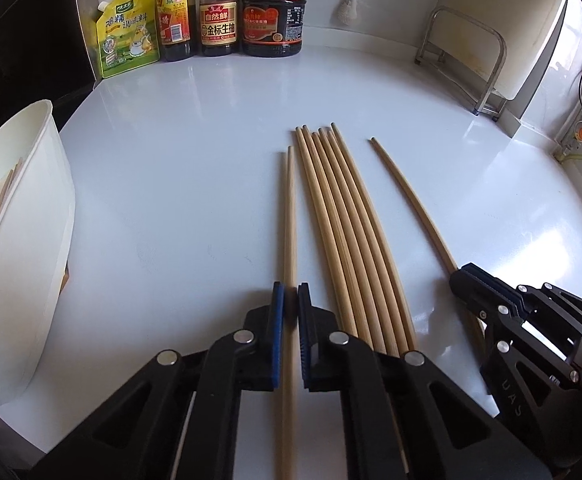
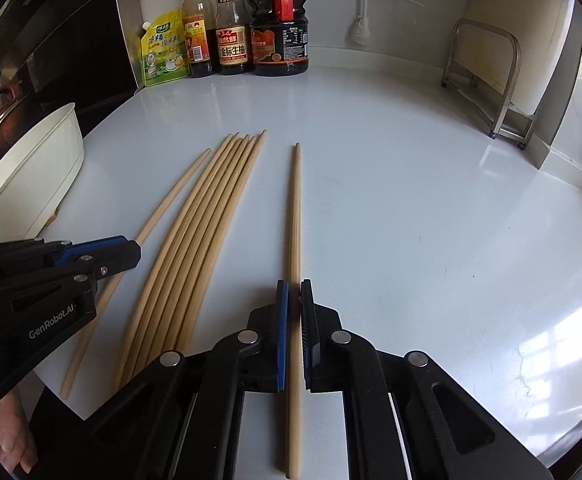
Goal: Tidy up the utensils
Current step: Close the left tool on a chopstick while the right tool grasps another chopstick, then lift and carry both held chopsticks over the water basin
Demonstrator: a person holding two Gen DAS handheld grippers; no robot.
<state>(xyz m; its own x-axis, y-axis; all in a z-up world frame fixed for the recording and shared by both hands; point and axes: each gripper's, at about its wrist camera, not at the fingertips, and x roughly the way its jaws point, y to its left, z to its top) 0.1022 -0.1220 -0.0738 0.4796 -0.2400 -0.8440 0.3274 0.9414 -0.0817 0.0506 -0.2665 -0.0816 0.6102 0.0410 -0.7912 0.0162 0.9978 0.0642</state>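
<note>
Left gripper (image 1: 291, 300) clamped on chopstick pair (image 1: 289, 208) at frame centre; right gripper (image 2: 294, 296) clamped on single chopstick (image 2: 294, 216), centre. Lift level, avoid loose bundle (image 1: 339, 220), drop into white container (image 1: 31, 200) far left.

The left claw (image 1: 291, 300) is closed on a chopstick pair (image 1: 289, 220) lying on the white surface (image 1: 171, 160). Just right lies a chopstick bundle (image 1: 343, 220), then one single chopstick (image 1: 411, 200) under the right claw (image 1: 475, 284). A white tub (image 1: 31, 200) stands left.
</note>
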